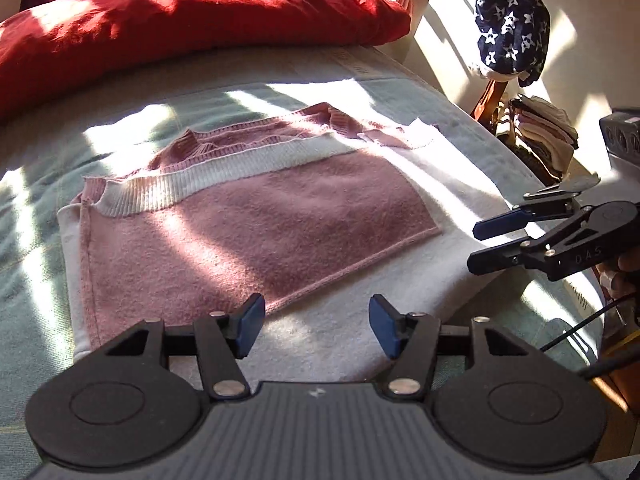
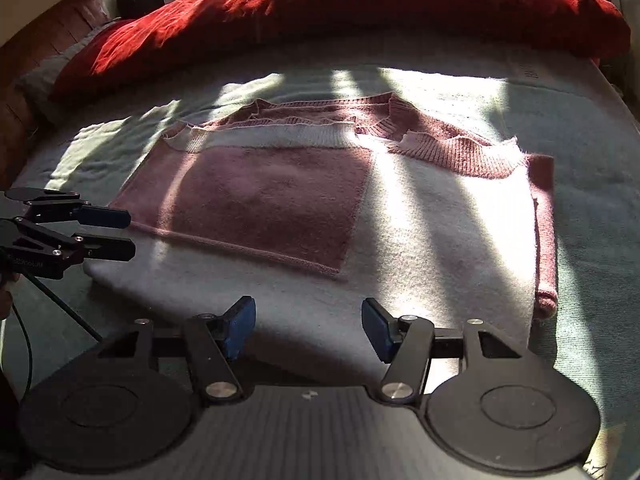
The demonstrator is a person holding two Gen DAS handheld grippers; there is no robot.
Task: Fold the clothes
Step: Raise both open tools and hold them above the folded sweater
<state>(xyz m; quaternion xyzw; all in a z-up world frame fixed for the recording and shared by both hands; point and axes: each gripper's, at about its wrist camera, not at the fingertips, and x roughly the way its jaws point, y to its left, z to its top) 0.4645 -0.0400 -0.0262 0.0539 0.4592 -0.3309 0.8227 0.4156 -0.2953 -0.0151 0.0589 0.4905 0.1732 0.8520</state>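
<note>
**Sweater half folded, both grippers empty**

The sweater lay flat in the middle of the bed, partly in sun and partly in shade. It was pink and white. One pink flap was turned over onto the white part, and its ribbed edges sat at 12 o'clock, toward the red pillow. In the right wrist view, the side at 3 o'clock looked tucked under too.

The left gripper hung just over the near edge of the sweater, at 6 o'clock. Its jaws were spread apart with nothing between them. The right gripper hung over the near white edge as well. Its jaws were also spread and held nothing. Each one showed in the other's view, off to the side of the sweater, not touching it.

The sides looked done, so the fold in half seemed to come next. For that, both grippers would need to drop down, pinch the near edge at its two corners, lift it, and carry it toward 12 o'clock. The knit was soft and thick, so layers could slip apart if a pinch caught only the top one
</note>
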